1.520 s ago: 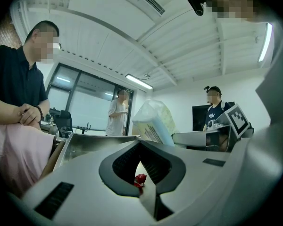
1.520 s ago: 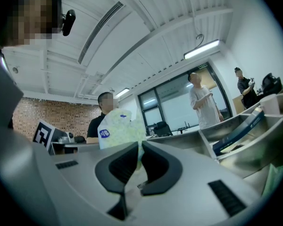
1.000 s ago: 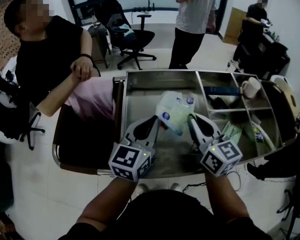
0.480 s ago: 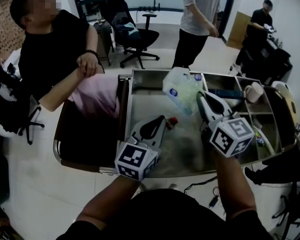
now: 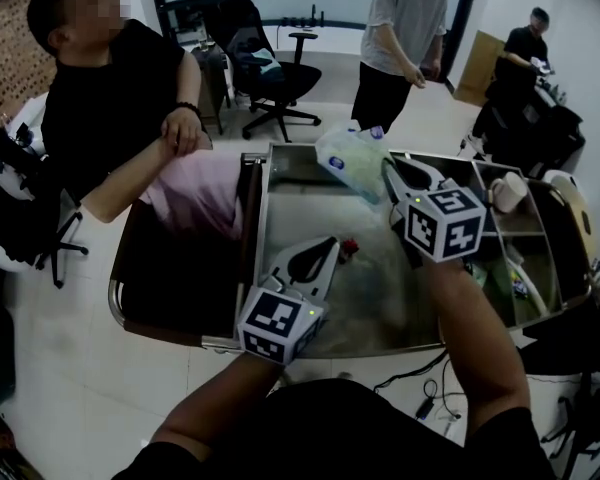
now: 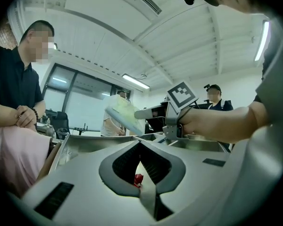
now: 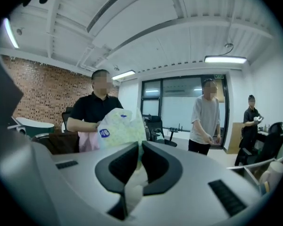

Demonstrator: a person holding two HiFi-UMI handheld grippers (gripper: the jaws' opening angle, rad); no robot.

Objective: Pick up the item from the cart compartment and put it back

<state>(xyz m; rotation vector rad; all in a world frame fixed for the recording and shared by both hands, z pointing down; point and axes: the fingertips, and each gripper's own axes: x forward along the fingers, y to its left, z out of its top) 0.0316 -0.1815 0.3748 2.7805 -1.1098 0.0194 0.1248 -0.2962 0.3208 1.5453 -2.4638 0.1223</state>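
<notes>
- Grip: the right gripper [image 5: 388, 171] was clamped shut on a bag [image 5: 348, 158], pinching one edge between its pads.
- The bag, pale green and white plastic with small blue labels, hung in the air over the far side of the cart's [image 5: 264, 190] big left compartment, clear of the steel floor.
- The left gripper [image 5: 326, 245] sat low in the near part of that compartment, jaws pressed together with nothing gripped.
- A red bit [image 5: 349, 247] lay on the floor just right of its tip.
- Small compartments [image 5: 525, 230] on the right held assorted items, too small to tell.
- A seated person [image 5: 110, 98] in black was at the far left beside the cart; a standing person [image 5: 405, 28] was far behind it.
</notes>
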